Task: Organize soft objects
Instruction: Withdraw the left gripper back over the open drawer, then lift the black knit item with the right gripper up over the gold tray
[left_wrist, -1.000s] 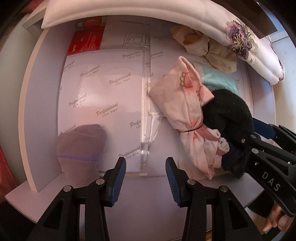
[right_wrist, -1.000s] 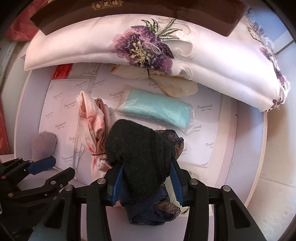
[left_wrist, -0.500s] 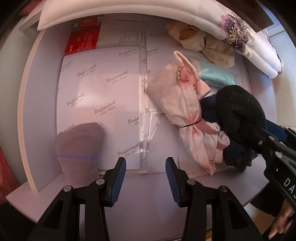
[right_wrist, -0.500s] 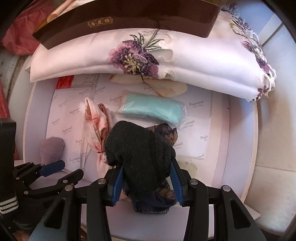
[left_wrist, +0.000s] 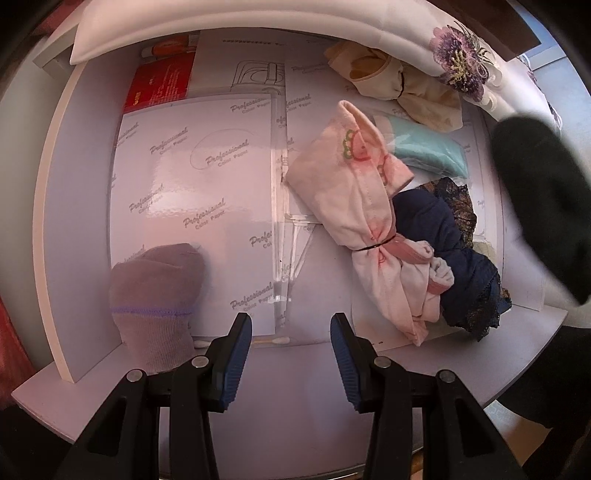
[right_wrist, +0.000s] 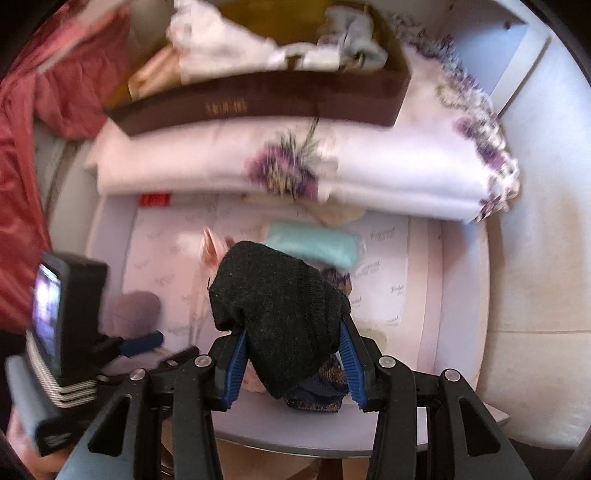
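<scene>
My right gripper (right_wrist: 291, 363) is shut on a black knit sock (right_wrist: 280, 314) and holds it lifted above the shelf; the sock also shows in the left wrist view (left_wrist: 543, 199) at the right edge. My left gripper (left_wrist: 291, 354) is open and empty over the shelf's front edge. A purple-grey sock (left_wrist: 155, 295) lies just left of it. A pink tied bundle (left_wrist: 354, 221), a navy lace garment (left_wrist: 458, 258), a mint pack (left_wrist: 428, 151) and a beige tied bundle (left_wrist: 395, 81) lie on the shelf at the right.
A folded white cloth with purple flowers (right_wrist: 332, 177) lies along the back, with a brown box (right_wrist: 258, 99) on top. White paper sheets (left_wrist: 192, 184) line the shelf. A red packet (left_wrist: 159, 85) sits back left. A shelf wall (left_wrist: 66, 229) stands at the left.
My right gripper has risen and pulled back with the black sock, leaving the navy lace garment on the shelf. My left gripper has stayed put.
</scene>
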